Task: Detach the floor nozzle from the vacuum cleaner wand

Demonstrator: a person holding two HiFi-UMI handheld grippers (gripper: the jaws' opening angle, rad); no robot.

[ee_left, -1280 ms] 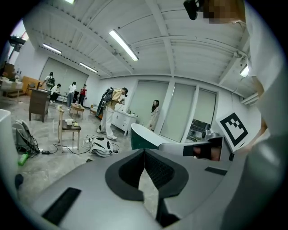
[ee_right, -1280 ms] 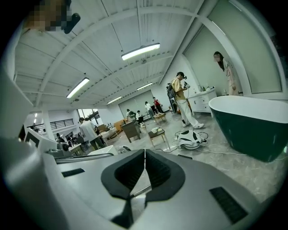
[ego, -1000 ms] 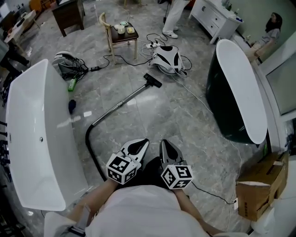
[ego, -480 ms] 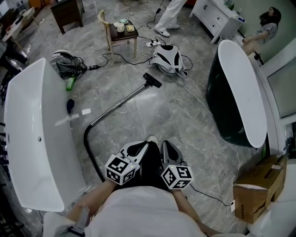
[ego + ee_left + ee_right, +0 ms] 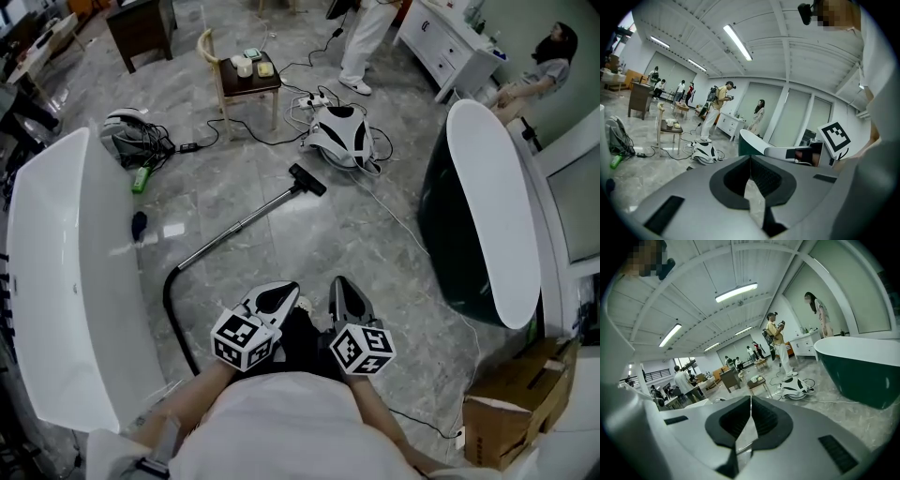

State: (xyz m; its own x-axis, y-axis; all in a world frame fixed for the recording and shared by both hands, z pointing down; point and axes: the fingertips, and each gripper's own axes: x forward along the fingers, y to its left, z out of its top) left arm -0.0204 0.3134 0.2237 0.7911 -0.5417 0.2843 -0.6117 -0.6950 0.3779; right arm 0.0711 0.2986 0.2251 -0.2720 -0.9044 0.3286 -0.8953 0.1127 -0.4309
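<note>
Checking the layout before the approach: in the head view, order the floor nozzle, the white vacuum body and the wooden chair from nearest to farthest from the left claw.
1. The floor nozzle, on the floor ahead of the left claw.
2. The vacuum body, just beyond the nozzle, slightly to the right.
3. The wooden chair, farthest, beyond and to the left.

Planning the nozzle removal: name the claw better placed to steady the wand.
Left, probably. The wand slants off to the left side, nearer the left claw than the right claw; both are shut and short of it.
</note>
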